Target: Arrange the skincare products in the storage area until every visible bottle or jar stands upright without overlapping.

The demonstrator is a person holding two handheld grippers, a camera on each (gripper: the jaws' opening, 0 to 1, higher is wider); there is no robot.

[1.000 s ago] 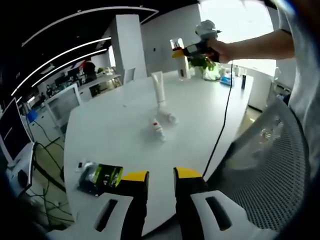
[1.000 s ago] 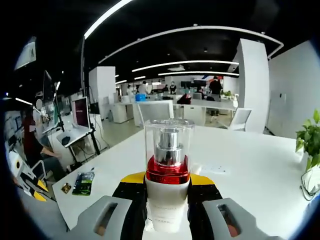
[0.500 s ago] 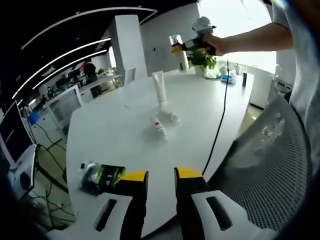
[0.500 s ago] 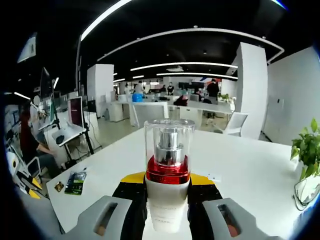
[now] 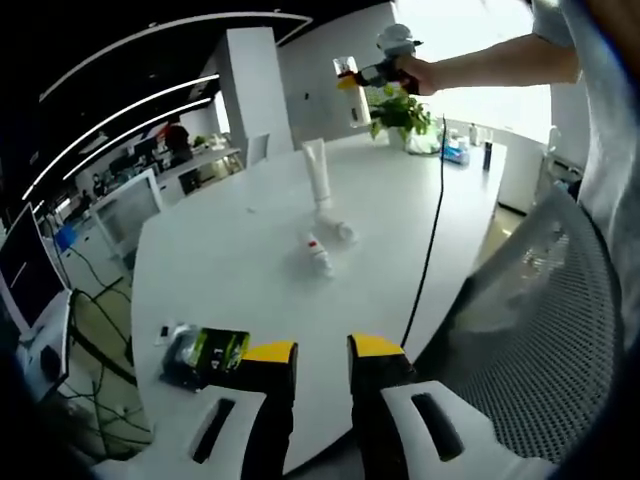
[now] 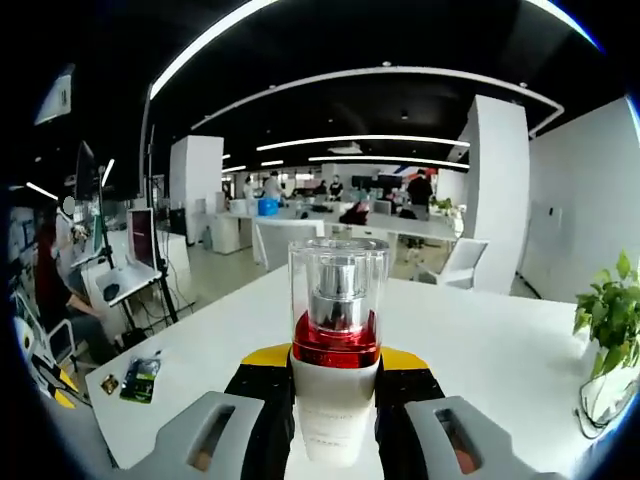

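The right gripper (image 6: 335, 385) clamps a pump bottle (image 6: 336, 350) upright between its fingers, above the white table (image 6: 480, 350). In the left gripper view the left gripper (image 5: 320, 352) hovers over the table's near edge with its fingers slightly apart and nothing between them. Ahead of these fingers two small bottles (image 5: 318, 257) lie on their sides, a white tube (image 5: 318, 172) stands beyond them, and a dark packet (image 5: 205, 354) lies just to their left.
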